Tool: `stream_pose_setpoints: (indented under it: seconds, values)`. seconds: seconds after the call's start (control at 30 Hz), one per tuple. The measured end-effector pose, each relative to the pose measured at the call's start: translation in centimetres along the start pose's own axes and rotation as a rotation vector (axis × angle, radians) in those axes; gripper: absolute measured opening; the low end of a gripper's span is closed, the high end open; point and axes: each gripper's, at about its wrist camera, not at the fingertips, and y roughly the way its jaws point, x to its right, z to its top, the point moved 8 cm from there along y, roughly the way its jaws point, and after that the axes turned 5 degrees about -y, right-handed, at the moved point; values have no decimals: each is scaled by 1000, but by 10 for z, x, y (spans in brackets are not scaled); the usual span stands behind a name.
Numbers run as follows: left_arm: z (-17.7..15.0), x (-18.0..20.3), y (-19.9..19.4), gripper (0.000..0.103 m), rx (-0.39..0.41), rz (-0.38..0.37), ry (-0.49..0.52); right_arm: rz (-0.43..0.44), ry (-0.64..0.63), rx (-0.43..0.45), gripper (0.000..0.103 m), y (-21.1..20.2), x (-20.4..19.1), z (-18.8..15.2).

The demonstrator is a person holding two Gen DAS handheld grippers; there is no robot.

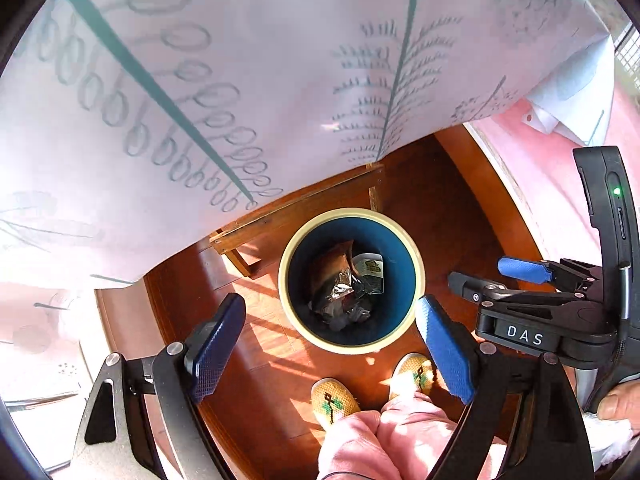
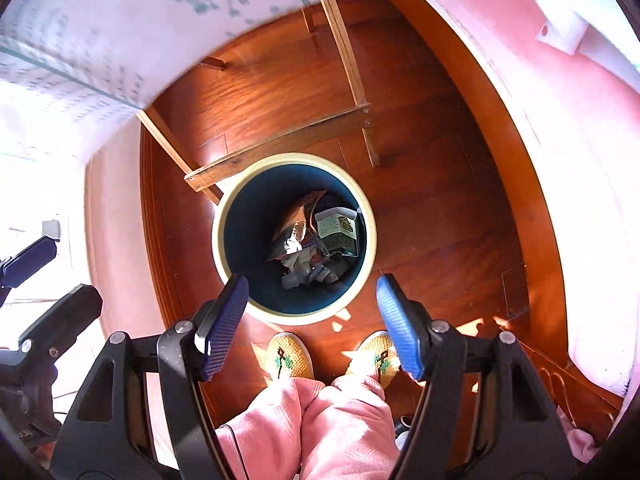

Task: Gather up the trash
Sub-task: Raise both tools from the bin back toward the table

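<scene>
A round bin with a cream rim (image 1: 416, 258) and dark blue inside stands on the wooden floor. It holds trash (image 1: 346, 286): a crumpled foil wrapper, a brown packet and a dark green printed carton. In the right wrist view the bin rim (image 2: 370, 224) and its trash (image 2: 312, 240) lie just ahead. My left gripper (image 1: 330, 344) is open and empty, above the bin's near side. My right gripper (image 2: 310, 320) is open and empty over the bin's near rim. The right gripper also shows in the left wrist view (image 1: 480, 280).
A table with a leaf-print white cloth (image 1: 240, 80) overhangs the bin's far side; its wooden frame (image 2: 280, 144) stands behind the bin. Pink bedding (image 2: 560, 120) lies to the right. The person's slippered feet (image 2: 290, 356) and pink trouser legs stand just before the bin.
</scene>
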Motion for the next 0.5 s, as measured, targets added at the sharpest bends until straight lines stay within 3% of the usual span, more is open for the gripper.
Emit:
stream_pose_setpoints:
  seconds: [0.5]
  values:
    - [42, -22, -210, 88, 128, 16, -130, 56, -159, 112, 64, -205, -69, 27]
